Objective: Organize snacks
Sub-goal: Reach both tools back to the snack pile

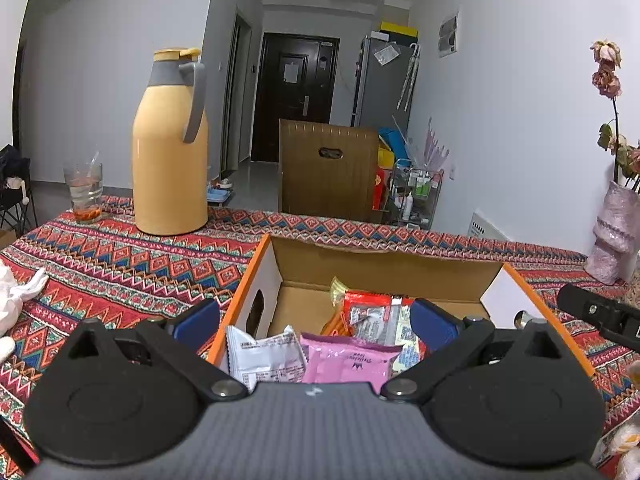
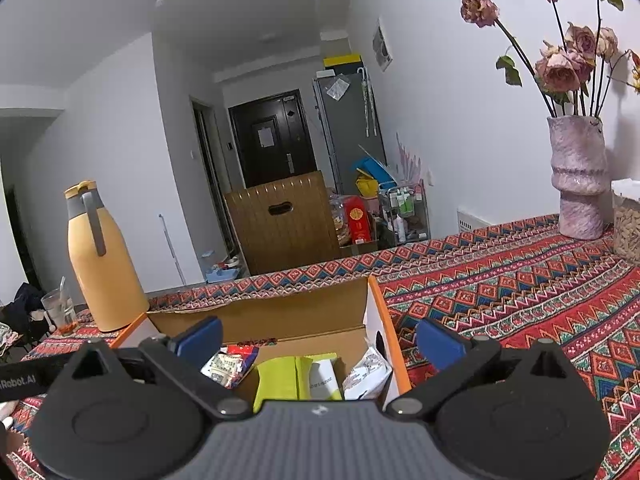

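Observation:
An open cardboard box [image 1: 376, 258] with orange-edged white sides stands on the patterned tablecloth. It holds snack packets: a pink one [image 1: 348, 362], a white one [image 1: 262, 354] and a red one [image 1: 370, 306]. My left gripper [image 1: 316, 322] hangs open over the box's near left part, with nothing between its blue pads. In the right wrist view the same box [image 2: 280, 312] holds a lime-green packet [image 2: 280, 376] and white packets [image 2: 366, 372]. My right gripper [image 2: 320, 344] is open over the box's near right corner, holding nothing. The right gripper's tip [image 1: 600, 312] shows at the left view's right edge.
A tall yellow thermos [image 1: 170, 152] and a glass [image 1: 84, 192] stand at the table's far left. A pink vase of dried roses [image 2: 578, 176] and a jar [image 2: 628, 220] stand at the far right. A wooden chair back [image 1: 328, 172] rises behind the table.

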The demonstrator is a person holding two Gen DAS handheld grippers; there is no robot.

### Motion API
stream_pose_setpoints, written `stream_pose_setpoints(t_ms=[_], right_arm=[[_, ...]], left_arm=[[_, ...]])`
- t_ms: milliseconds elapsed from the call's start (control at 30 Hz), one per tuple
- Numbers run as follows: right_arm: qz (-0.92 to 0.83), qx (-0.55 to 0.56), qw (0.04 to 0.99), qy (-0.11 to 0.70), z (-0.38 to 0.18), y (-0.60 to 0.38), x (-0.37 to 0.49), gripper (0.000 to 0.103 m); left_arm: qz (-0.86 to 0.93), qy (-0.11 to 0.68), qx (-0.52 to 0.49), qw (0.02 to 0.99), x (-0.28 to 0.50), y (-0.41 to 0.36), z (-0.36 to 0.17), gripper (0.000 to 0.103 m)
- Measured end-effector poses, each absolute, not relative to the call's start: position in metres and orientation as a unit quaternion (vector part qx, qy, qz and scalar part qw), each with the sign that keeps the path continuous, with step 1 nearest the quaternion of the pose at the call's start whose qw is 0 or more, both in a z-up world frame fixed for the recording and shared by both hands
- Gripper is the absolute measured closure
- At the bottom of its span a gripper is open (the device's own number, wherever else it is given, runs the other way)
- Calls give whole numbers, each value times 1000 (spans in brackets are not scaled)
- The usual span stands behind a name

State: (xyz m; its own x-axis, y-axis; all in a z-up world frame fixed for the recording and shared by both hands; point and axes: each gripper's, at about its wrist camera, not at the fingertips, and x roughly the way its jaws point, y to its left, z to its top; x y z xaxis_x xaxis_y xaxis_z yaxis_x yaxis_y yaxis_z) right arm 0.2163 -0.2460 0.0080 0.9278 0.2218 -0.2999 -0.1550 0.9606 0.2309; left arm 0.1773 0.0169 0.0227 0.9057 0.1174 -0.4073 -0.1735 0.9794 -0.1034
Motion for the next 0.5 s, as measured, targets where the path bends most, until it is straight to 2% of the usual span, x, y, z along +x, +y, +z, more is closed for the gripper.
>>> stream_pose_setpoints(t_ms=[267, 500], right_arm=[[99, 88, 983, 130, 33, -245, 195, 0], [95, 73, 984, 132, 40, -252, 177, 0]], left_arm=[[74, 188, -70, 977, 160, 15, 46, 0], [65, 193, -70, 976, 143, 18, 52, 0]])
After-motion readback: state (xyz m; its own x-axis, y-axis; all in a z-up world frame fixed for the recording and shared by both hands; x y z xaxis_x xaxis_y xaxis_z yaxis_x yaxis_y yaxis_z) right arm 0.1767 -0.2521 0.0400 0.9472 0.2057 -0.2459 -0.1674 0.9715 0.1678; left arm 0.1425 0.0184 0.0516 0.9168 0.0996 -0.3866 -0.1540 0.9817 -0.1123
